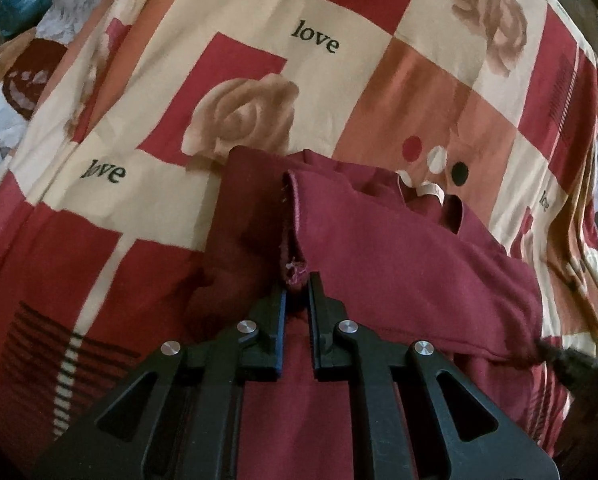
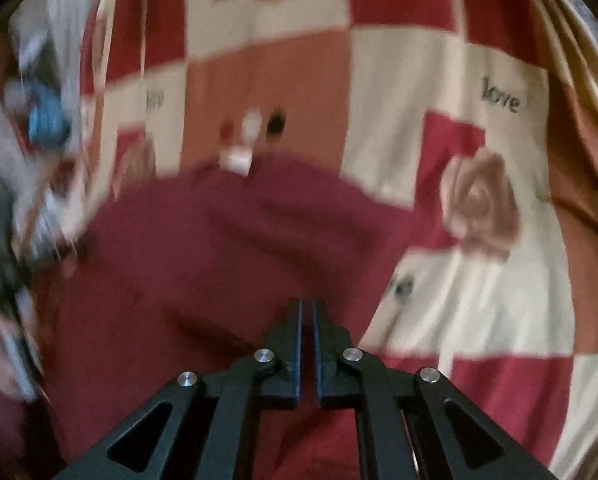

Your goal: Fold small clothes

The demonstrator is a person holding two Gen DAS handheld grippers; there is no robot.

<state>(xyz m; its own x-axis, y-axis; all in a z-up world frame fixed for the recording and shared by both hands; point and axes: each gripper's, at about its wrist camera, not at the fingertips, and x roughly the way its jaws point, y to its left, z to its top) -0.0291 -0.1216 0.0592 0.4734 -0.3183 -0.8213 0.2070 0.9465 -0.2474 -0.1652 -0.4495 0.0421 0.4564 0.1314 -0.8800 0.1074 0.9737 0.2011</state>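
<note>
My left tongs (image 1: 297,280) are pinched shut on the frayed hem of the maroon garment (image 1: 399,248), lifting that edge off the patchwork bedspread (image 1: 259,28) (roses and "love" printed on it). My right tongs (image 2: 307,304) are closed over the garment's other side; the blur hides whether cloth is caught between them.

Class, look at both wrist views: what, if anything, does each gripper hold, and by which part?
The left gripper pinches the maroon garment at a frayed hem corner. The right gripper is shut over the same garment; blur hides whether it holds fabric.
</note>
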